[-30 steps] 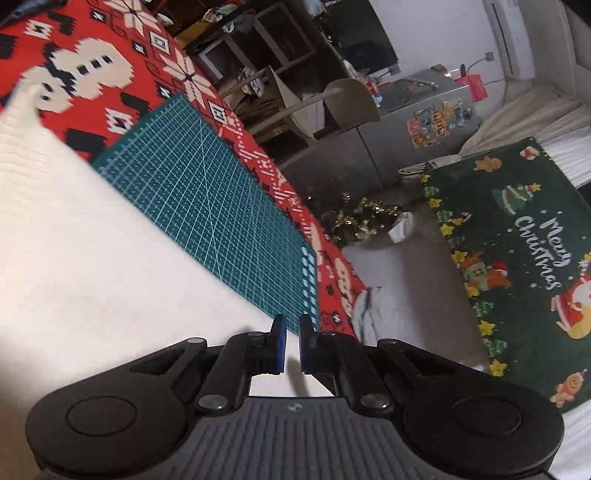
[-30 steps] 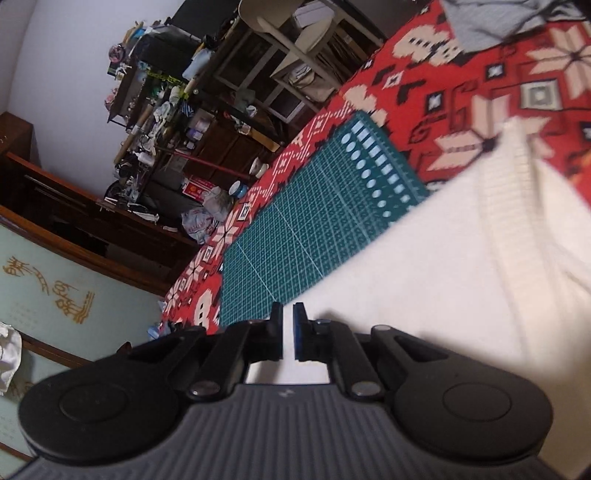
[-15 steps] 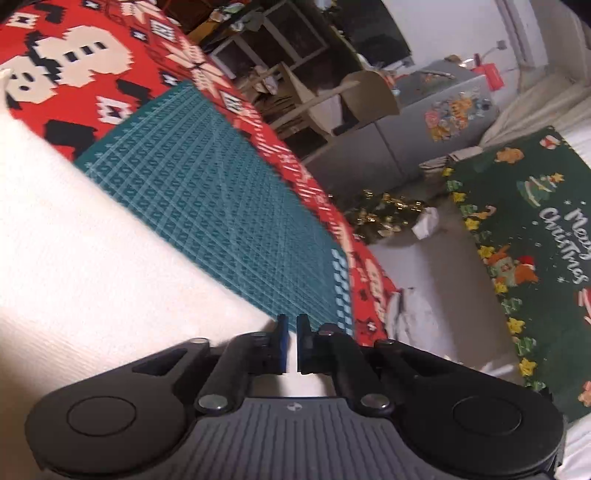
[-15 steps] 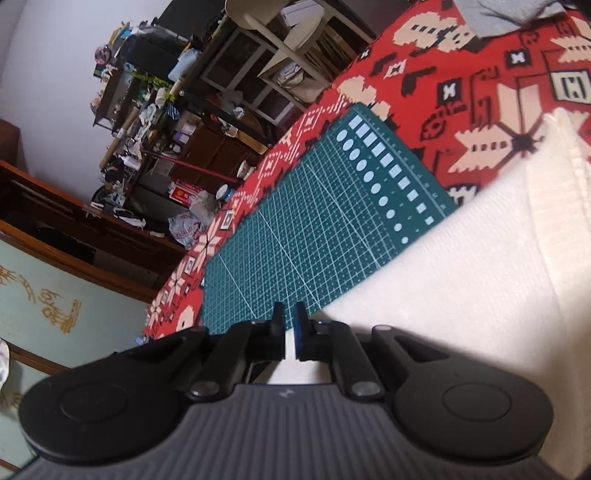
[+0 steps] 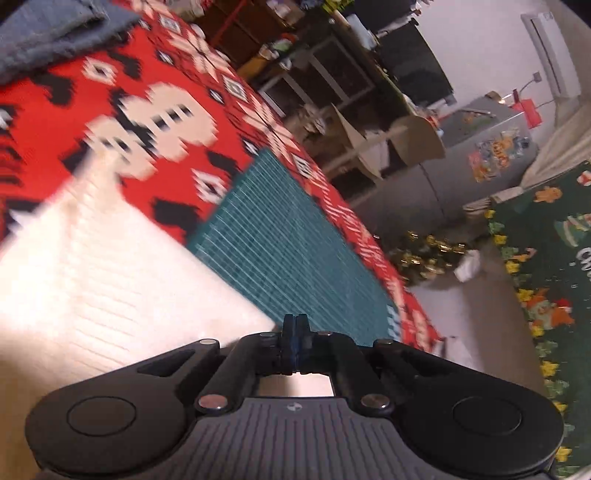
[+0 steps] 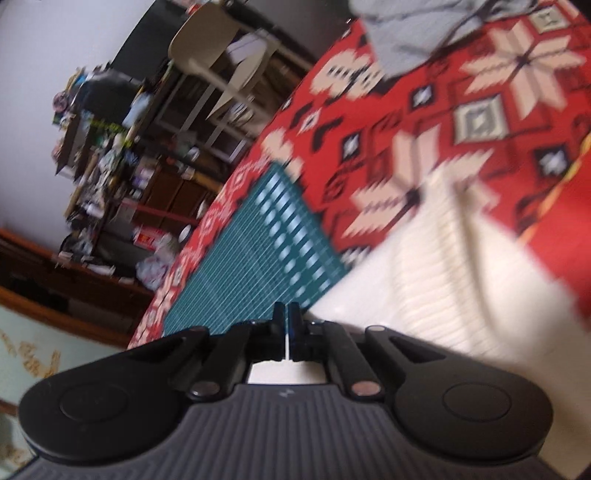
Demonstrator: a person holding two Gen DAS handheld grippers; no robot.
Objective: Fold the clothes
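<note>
Nearest: left gripper (image 5: 294, 325) with fingers pressed together at the near edge of the white knit garment (image 5: 110, 288), apparently pinching its hem; right gripper (image 6: 286, 315) likewise, a thin white sliver of fabric showing between its closed fingers. Mid-distance: the garment spread across the worktop, overlapping the teal cutting mat (image 5: 295, 258) on the red patterned cloth (image 5: 122, 74), with a grey garment (image 6: 424, 33) farther off. Handling advice, as judgement: carry both pinched points together at even height toward the far edge, keeping the hem taut so the fold lies square.
</note>
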